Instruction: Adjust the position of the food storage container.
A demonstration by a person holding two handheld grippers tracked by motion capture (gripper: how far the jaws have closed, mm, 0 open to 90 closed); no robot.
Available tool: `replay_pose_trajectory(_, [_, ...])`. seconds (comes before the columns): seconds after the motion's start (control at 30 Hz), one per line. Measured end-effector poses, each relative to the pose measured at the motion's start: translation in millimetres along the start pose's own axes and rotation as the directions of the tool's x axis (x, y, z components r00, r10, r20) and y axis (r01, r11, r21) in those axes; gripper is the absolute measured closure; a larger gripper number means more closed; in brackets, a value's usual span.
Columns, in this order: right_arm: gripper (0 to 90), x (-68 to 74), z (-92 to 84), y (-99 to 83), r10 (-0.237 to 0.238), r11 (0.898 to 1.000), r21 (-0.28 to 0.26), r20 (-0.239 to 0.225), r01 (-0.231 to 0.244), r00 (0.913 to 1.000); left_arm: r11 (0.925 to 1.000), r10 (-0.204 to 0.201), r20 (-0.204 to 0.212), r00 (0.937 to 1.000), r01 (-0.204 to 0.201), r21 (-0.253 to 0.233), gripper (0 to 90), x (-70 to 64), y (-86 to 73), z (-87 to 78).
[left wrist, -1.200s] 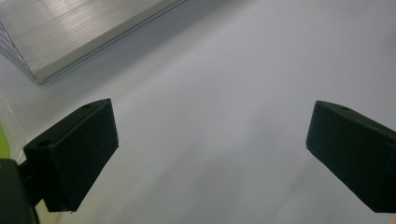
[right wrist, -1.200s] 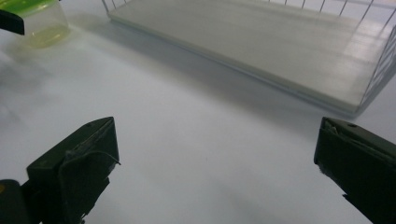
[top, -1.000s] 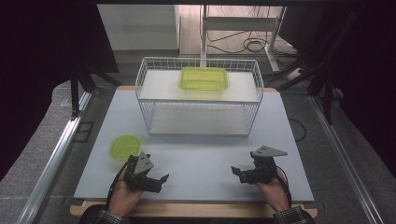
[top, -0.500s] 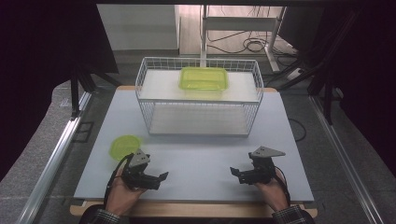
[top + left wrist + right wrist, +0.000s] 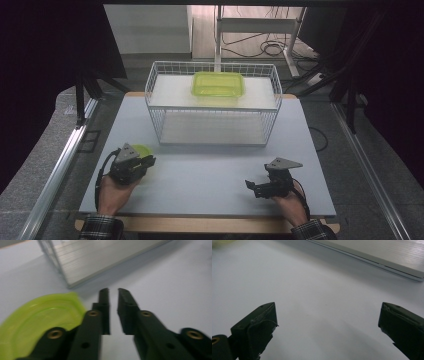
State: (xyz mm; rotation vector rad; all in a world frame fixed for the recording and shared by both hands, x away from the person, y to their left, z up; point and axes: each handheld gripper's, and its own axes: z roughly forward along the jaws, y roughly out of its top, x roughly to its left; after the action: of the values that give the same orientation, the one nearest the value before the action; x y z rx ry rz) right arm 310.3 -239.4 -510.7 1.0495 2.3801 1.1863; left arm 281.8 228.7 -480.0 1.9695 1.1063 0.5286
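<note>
Left tongs [image 5: 113,293]: jaws have just closed, nothing between them; right tongs [image 5: 325,315] spread. Your green lid [image 5: 37,322] is light, thin, slippery; pinch its rim.

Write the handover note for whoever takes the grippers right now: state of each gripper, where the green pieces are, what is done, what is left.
Left gripper: jaws have just closed, nearly together, nothing between them; the round green lid lies beside its left jaw, not gripped.
Right gripper: open, empty, low over the table at the near right.
Green container: inside the wire basket, on its upper shelf.
Done: container is in the basket.
Left, probably: reopen the left jaws, grip the lid and take it to the basket.
</note>
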Motion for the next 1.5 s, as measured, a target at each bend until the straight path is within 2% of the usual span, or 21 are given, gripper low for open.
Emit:
replay_pose_trajectory(0.03, [2.9, 0.6, 0.5, 0.1, -0.003, 1.0, 0.003, 0.0, 0.003, 1.0, 1.0, -0.007, -0.01, 0.9999, 0.007, 0.001, 90.0, 5.8, -0.3, -1.1])
replay_pose_trajectory(0.07, [3.0, 1.1, 1.2, 0.0, -0.008, 1.0, 0.006, -0.001, 0.008, 1.0, 1.0, -0.007, -0.01, 0.9999, 0.007, 0.001, 90.0, 5.8, -0.3, -1.1])
replay_pose_trajectory(0.1, [3.1, 2.1, 1.8, -0.1, -0.011, 1.0, 0.011, -0.003, 0.011, 0.9999, 0.9999, -0.017, -0.035, 0.9992, 0.017, 0.001, 90.0, 17.0, -0.7, -3.0])
replay_pose_trajectory(0.27, [3.3, 4.3, 2.5, 0.1, -0.026, 1.0, 0.015, -0.009, 0.026, 0.9996, 0.9987, -0.05, -0.106, 0.9931, 0.049, -0.014, 90.0, 42.0, -2.7, -7.4])
replay_pose_trajectory(0.43, [3.4, 4.9, 3.1, 0.8, -0.032, 0.999, 0.016, -0.015, 0.032, 0.9994, 0.9934, -0.114, -0.184, 0.9763, 0.109, -0.036, 90.0, 62.0, -11.4, -13.1])
replay_pose_trajectory(0.5, [3.4, 5.5, 3.3, 0.9, -0.033, 0.999, 0.015, -0.015, 0.033, 0.9994, 0.9915, -0.13, -0.217, 0.9675, 0.125, -0.037, 90.0, 68.7, -16.5, -14.5])
replay_pose_trajectory(0.53, [3.4, 5.7, 3.5, 0.9, -0.034, 0.999, 0.015, -0.014, 0.035, 0.9993, 0.9915, -0.13, -0.217, 0.9675, 0.125, -0.037, 90.0, 68.7, -16.5, -14.5])
replay_pose_trajectory(0.57, [3.4, 6.0, 3.7, 0.9, -0.036, 0.999, 0.016, -0.013, 0.036, 0.9993, 0.9896, -0.144, -0.241, 0.9599, 0.14, -0.034, 90.0, 74.9, -22.4, -14.8])
replay_pose_trajectory(0.6, [3.4, 6.1, 3.8, 0.9, -0.039, 0.999, 0.016, -0.014, 0.039, 0.9991, 0.9883, -0.152, -0.251, 0.956, 0.149, -0.033, 90.0, 77.7, -25.7, -14.6])
replay_pose_trajectory(0.63, [3.4, 6.1, 3.8, 0.9, -0.039, 0.999, 0.016, -0.014, 0.039, 0.9991, 0.9883, -0.152, -0.251, 0.956, 0.149, -0.033, 90.0, 77.7, -25.7, -14.6])
replay_pose_trajectory(0.73, [3.5, 7.5, 4.7, 1.1, -0.045, 0.999, 0.02, -0.019, 0.045, 0.9988, 0.9839, -0.171, -0.279, 0.945, 0.179, 0.002, 90.0, 86.4, -39.4, -9.3])
replay_pose_trajectory(0.8, [3.5, 7.6, 5.0, 1.1, -0.046, 0.999, 0.021, -0.019, 0.047, 0.9987, 0.9823, -0.178, -0.275, 0.9449, 0.187, 0.007, 90.0, 87.7, -42.1, -8.0])
replay_pose_trajectory(0.87, [3.5, 8.1, 5.8, 0.7, -0.048, 0.999, 0.024, -0.02, 0.049, 0.9986, 0.9807, -0.186, -0.255, 0.9489, 0.195, 0.012, 90.0, 87.4, -45.6, -6.4])
replay_pose_trajectory(1.17, [3.8, 9.3, 7.3, 0.0, -0.065, 0.997, 0.039, -0.032, 0.066, 0.9974, 0.9829, -0.165, -0.251, 0.9538, 0.18, 0.037, 90.0, 74.0, -42.8, 0.1])
replay_pose_trajectory(1.2, [3.8, 9.6, 7.4, 0.0, -0.065, 0.997, 0.038, -0.033, 0.067, 0.9973, 0.9837, -0.16, -0.242, 0.9569, 0.175, 0.04, 90.0, 70.3, -41.1, 1.9])
replay_pose_trajectory(1.27, [3.9, 9.7, 7.4, 0.0, -0.067, 0.997, 0.038, -0.035, 0.068, 0.9972, 0.9847, -0.155, -0.241, 0.9581, 0.17, 0.041, 90.0, 67.8, -40.0, 3.2])
replay_pose_trajectory(1.3, [3.9, 9.8, 7.5, -0.1, -0.07, 0.997, 0.038, -0.036, 0.072, 0.9969, 0.9855, -0.15, -0.232, 0.9612, 0.164, 0.044, 90.0, 63.2, -37.9, 5.5])
replay_pose_trajectory(1.37, [3.9, 9.8, 7.5, -0.2, -0.07, 0.997, 0.039, -0.037, 0.071, 0.9969, 0.9855, -0.151, -0.227, 0.9622, 0.164, 0.043, 90.0, 60.7, -36.9, 7.0])
replay_pose_trajectory(1.5, [3.9, 9.2, 8.1, -0.6, -0.069, 0.996, 0.047, -0.036, 0.071, 0.997, 0.9892, -0.122, -0.204, 0.9715, 0.136, 0.056, 90.0, 46.1, -30.2, 13.3])
